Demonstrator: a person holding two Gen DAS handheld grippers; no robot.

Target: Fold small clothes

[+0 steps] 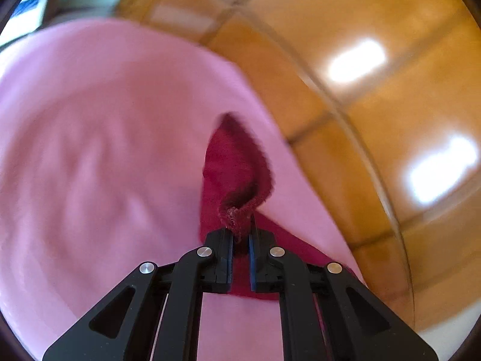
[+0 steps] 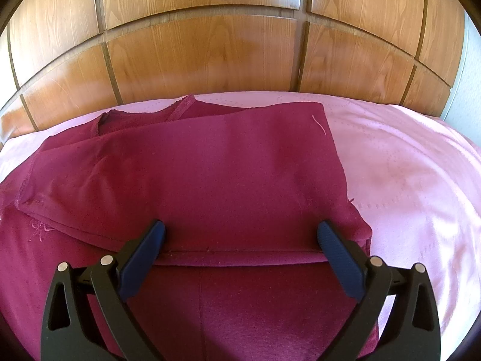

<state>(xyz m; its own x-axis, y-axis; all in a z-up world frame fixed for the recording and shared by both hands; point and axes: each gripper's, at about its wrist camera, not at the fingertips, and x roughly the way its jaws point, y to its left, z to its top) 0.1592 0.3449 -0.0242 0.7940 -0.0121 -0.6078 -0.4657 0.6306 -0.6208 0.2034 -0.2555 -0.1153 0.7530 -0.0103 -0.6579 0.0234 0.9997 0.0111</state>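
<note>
A dark red garment (image 2: 210, 174) lies partly folded on a pink bedsheet (image 2: 405, 180), its top layer folded toward me with a hemmed edge across the front. My right gripper (image 2: 240, 234) is open and empty, its fingers standing wide over that folded edge. In the left wrist view my left gripper (image 1: 240, 234) is shut on a hemmed corner of the red garment (image 1: 234, 174) and holds it lifted above the pink sheet (image 1: 90, 150). This view is blurred by motion.
A wooden panelled headboard (image 2: 210, 54) rises right behind the bed, and it also shows in the left wrist view (image 1: 375, 105). The pink sheet stretches bare to the right of the garment. A pale wall strip (image 2: 469, 60) stands at far right.
</note>
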